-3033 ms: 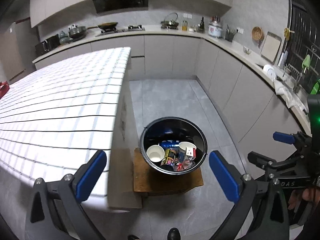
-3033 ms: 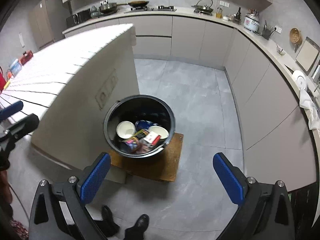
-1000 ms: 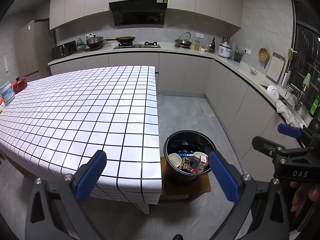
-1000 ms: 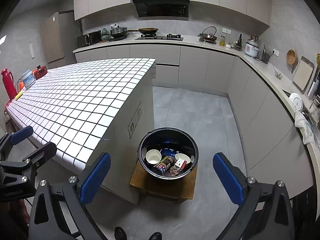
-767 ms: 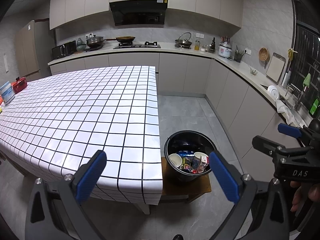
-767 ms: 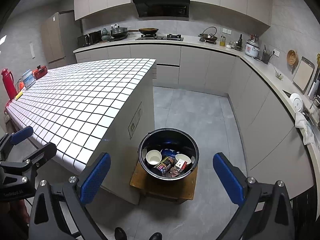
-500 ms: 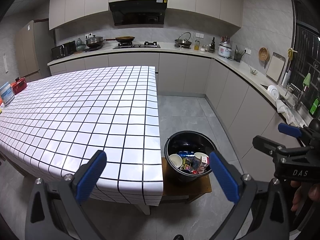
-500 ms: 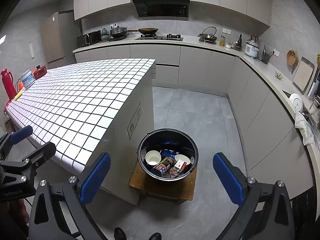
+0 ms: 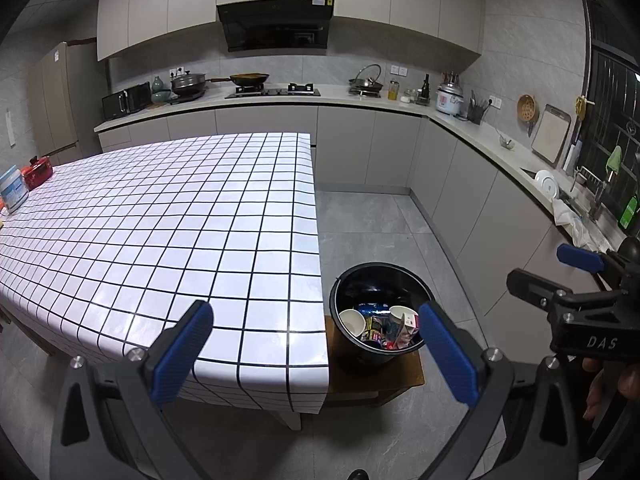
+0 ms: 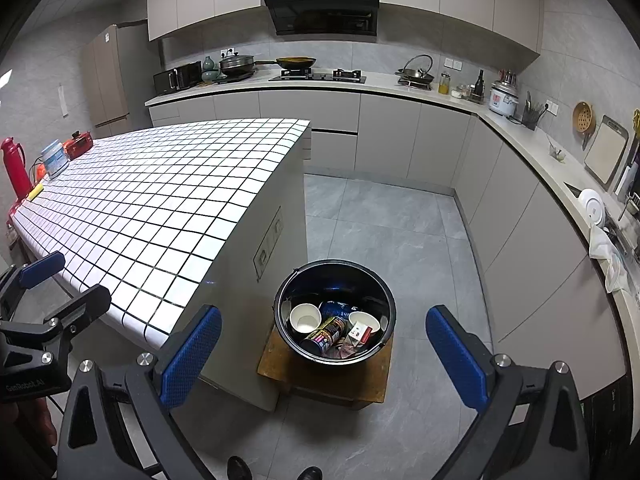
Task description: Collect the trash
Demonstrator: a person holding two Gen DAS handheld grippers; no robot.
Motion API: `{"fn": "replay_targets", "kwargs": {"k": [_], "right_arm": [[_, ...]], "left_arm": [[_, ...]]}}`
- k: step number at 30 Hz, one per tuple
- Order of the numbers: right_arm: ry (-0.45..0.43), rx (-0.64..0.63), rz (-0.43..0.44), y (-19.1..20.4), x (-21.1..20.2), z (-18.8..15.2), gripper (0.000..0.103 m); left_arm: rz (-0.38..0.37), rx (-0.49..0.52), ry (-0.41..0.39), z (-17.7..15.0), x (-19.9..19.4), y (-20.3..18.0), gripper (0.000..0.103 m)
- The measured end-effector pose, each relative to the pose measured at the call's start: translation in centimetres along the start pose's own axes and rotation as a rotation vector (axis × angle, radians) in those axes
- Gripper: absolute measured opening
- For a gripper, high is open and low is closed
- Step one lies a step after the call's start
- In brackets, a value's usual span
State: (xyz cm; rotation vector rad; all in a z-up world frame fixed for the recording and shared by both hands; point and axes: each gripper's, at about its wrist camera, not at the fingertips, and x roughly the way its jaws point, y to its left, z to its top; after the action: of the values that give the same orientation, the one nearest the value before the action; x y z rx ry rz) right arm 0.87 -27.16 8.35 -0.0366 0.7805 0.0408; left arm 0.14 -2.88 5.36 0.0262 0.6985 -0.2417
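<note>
Glossy sheen on the white checked cloth covering the tabletop (image 9: 168, 220), light bouncing off it. Beside it the black bucket (image 10: 335, 276) shines, smooth plastic by the look, on a worn wooden stool (image 10: 324, 380). Inside the bucket, paper cups (image 10: 305, 318) and a printed metal can (image 10: 324, 334). The floor (image 10: 384, 220) is matt grey stone-look tile. Both tools carry textured blue pads (image 10: 192, 356) on matt black frames.
</note>
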Motion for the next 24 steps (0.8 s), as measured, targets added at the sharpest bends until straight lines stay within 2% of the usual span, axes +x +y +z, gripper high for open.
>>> {"fn": "replay_targets", "kwargs": {"k": [24], "right_arm": [[0.002, -0.001, -0.003, 0.29, 0.16, 0.07, 0.103]], "left_arm": [[-0.035, -0.002, -0.008, 0.0, 0.17, 0.0, 0.103]]}}
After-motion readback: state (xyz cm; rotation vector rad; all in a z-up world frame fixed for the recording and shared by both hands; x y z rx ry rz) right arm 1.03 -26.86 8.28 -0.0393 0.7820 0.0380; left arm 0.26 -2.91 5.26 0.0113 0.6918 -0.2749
